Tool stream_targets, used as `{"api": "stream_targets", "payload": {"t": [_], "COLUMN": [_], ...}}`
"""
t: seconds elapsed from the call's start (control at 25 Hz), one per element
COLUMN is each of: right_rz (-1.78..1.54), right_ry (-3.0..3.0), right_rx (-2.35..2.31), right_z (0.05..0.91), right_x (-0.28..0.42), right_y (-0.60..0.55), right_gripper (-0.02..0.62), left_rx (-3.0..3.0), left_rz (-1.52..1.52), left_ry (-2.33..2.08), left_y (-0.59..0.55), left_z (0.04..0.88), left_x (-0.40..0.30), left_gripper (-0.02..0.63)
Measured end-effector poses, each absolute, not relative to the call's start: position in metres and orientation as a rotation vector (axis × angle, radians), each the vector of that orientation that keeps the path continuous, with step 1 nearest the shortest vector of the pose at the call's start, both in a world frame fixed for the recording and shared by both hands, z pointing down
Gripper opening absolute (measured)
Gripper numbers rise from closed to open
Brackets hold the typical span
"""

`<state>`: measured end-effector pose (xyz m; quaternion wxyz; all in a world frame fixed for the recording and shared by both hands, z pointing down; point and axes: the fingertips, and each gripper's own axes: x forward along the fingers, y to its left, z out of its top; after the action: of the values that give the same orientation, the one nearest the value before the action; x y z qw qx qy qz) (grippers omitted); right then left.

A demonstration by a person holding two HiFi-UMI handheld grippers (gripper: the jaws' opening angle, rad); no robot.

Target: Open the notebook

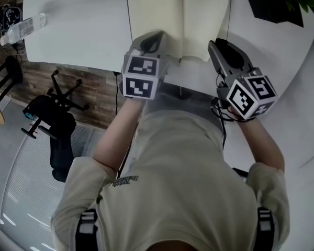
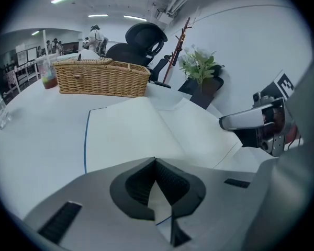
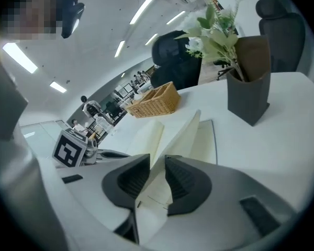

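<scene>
The person's beige shirt (image 1: 183, 182) is filling the near foreground, with both arms reaching toward 12 o'clock. The notebook (image 1: 157, 14) is lying open on the white table (image 1: 78, 30) at 12 o'clock. The left tool (image 1: 155, 36) is pressing its jaws together on the notebook's near edge, at the book's 7 o'clock corner. The right tool (image 1: 215, 44) is pinching a page (image 3: 184, 132) near the book's 5 o'clock corner, and that leaf is standing up off the stack. A dark plant pot (image 1: 275, 7) is sitting at 1 o'clock and a plastic bottle (image 1: 22, 29) at 10 o'clock.
</scene>
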<state>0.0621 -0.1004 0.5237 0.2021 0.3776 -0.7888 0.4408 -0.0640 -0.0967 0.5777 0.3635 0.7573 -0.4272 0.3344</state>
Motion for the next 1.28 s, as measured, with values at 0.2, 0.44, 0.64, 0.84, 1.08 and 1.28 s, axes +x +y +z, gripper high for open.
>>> {"api": "stream_targets", "payload": {"t": [0.2,0.44,0.64,0.84,1.08,1.28], "right_rz": [1.279,1.234,1.213,1.143,1.074,1.059], "right_ry": [-2.227,-2.288,-2.352,-2.366,-2.337,-2.312], "right_rx": [1.046,0.973,0.817,0.732,0.642,0.612], "right_z": [0.524,0.518,0.513,0.515,0.527,0.539], "right_x": [0.046,0.021,-0.017,-0.045,-0.066,-0.078], "right_y": [-0.103,-0.107,-0.101,-0.098,-0.089,-0.086], "right_gripper": [0.132,0.137,0.137,0.137,0.138,0.138], "left_rx": [1.938,1.916,1.901,1.887,1.871,1.86], "left_rz": [0.843,0.814,0.783,0.731,0.677,0.636], "left_ry": [-1.109,-1.127,-1.138,-1.158,-1.168,-1.156], "left_y": [-0.095,-0.092,-0.088,-0.085,-0.082,-0.08], "left_z": [0.577,0.579,0.576,0.57,0.571,0.572], "left_x": [-0.074,-0.083,-0.091,-0.103,-0.114,-0.116], "left_gripper": [0.002,0.0,0.0,0.0,0.0,0.0]}}
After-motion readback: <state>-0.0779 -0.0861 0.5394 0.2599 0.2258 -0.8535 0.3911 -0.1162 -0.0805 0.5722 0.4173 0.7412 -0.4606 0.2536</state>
